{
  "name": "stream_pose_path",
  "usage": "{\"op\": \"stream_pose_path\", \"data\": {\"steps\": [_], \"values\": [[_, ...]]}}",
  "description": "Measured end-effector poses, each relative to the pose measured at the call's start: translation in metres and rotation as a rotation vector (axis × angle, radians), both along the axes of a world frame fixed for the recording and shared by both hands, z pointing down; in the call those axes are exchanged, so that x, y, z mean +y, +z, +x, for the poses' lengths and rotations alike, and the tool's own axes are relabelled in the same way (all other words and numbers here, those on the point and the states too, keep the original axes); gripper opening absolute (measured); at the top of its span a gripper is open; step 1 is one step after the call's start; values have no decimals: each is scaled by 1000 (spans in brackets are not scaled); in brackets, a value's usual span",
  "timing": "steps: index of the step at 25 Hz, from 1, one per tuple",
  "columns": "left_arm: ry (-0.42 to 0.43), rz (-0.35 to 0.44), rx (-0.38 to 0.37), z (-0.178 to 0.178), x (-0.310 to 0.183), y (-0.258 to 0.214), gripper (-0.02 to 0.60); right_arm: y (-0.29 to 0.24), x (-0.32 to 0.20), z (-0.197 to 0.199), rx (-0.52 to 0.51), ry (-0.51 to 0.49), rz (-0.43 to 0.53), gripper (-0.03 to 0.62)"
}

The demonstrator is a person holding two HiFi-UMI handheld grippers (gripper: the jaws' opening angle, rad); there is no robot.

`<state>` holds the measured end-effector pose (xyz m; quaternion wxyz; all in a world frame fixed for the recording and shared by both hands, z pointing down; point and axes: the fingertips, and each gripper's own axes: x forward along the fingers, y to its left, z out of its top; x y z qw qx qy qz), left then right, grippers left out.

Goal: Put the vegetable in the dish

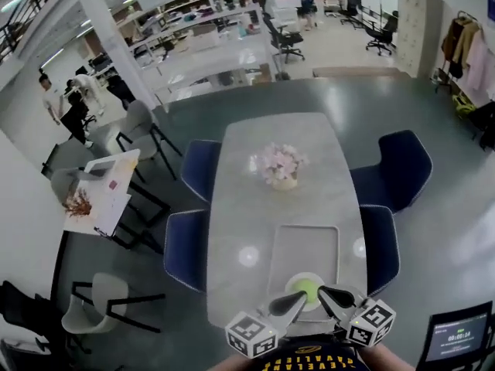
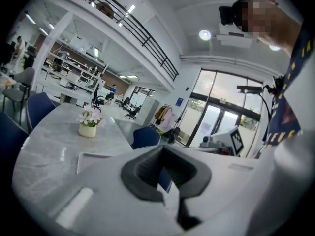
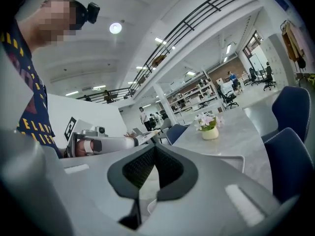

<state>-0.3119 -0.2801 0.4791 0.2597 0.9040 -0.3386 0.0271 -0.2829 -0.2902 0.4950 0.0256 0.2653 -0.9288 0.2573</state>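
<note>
1. My left gripper (image 1: pixel 292 300) and right gripper (image 1: pixel 329 294) are nearest, each with its fingers pressed together on nothing.
2. Their tips flank the dish (image 1: pixel 292 284), which sits at the near end of the tray (image 1: pixel 302 242). The green vegetable (image 1: pixel 307 288) lies in it, so I judge the job done.
3. A careless swing of either tip could clip the rim and spill the vegetable.
4. Further along the table (image 1: pixel 255 207), a flower pot (image 1: pixel 283 181) holds pale blooms.
</note>
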Motion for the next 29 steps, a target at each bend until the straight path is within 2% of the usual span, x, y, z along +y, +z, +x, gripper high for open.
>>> {"op": "stream_pose_path", "data": {"steps": [3, 7, 13, 19, 29], "values": [[-20, 50, -33, -2, 0, -9, 2, -13, -4, -7, -16, -36, 48, 6], [-58, 74, -52, -11, -9, -10, 2, -19, -12, -19, -38, -74, 81, 6], [-81, 69, -61, -18, 0, -7, 2, -9, -5, -22, -35, -75, 56, 6], [-123, 76, -77, -31, 2, -5, 2, -8, -2, -33, -17, -104, 80, 6], [-129, 60, -80, -39, 5, -1, 2, -2, 3, -39, -13, -103, 71, 6]]}}
